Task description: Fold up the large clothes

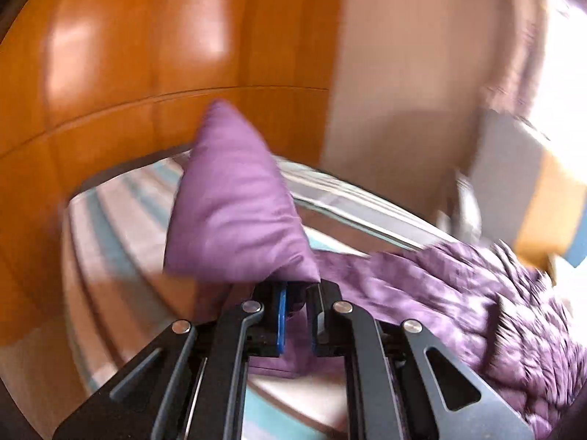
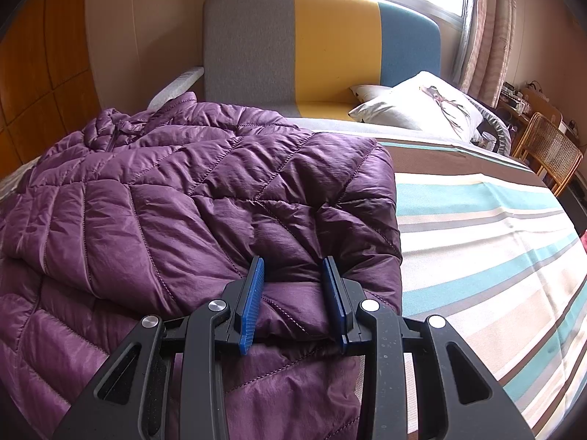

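A purple quilted puffer jacket (image 2: 183, 201) lies on the striped bed, one part folded over another. My right gripper (image 2: 293, 267) sits at the folded edge with its blue pads (image 2: 253, 293) on either side of a fold of the jacket, jaws held apart by the fabric. In the blurred left wrist view, my left gripper (image 1: 297, 289) is shut on a corner of the jacket (image 1: 234, 205), which stands up in a peak above the bed. The rest of the jacket (image 1: 477, 300) lies to the right.
The striped bedspread (image 2: 477, 238) stretches to the right. A grey, yellow and blue headboard (image 2: 330, 47), white pillows (image 2: 414, 104) and a rattan chair (image 2: 550, 154) are beyond. An orange wooden wardrobe (image 1: 146, 73) stands close on the left.
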`<action>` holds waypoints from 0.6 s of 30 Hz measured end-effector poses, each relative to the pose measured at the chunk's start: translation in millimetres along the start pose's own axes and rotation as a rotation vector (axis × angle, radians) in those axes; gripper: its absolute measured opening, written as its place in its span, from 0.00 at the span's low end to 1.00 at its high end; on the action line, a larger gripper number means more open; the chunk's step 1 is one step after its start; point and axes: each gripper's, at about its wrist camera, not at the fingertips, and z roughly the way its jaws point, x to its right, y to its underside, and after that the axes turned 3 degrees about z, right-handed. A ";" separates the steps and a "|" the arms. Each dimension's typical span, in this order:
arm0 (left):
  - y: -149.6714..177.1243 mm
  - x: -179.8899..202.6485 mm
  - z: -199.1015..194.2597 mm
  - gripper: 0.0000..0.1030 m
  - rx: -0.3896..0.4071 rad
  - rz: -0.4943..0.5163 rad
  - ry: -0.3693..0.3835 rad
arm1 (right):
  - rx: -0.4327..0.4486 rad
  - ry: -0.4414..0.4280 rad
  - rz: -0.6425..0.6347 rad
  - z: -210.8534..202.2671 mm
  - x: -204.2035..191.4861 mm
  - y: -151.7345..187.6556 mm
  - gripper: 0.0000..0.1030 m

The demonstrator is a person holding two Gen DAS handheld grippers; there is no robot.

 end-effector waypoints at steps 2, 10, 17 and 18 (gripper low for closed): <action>3.1 27.3 -2.1 0.08 -0.001 0.057 0.043 | 0.001 -0.001 0.001 0.3 -0.1 -0.5 0.32; 22.7 146.8 -26.3 0.08 0.001 0.307 0.234 | 0.001 -0.001 0.001 -0.1 0.3 0.3 0.32; 51.9 224.6 -59.0 0.08 0.001 0.474 0.346 | 0.003 -0.005 0.005 -0.2 0.9 0.7 0.32; 54.8 232.8 -63.2 0.08 -0.004 0.479 0.356 | 0.003 -0.005 0.005 0.1 0.7 0.3 0.32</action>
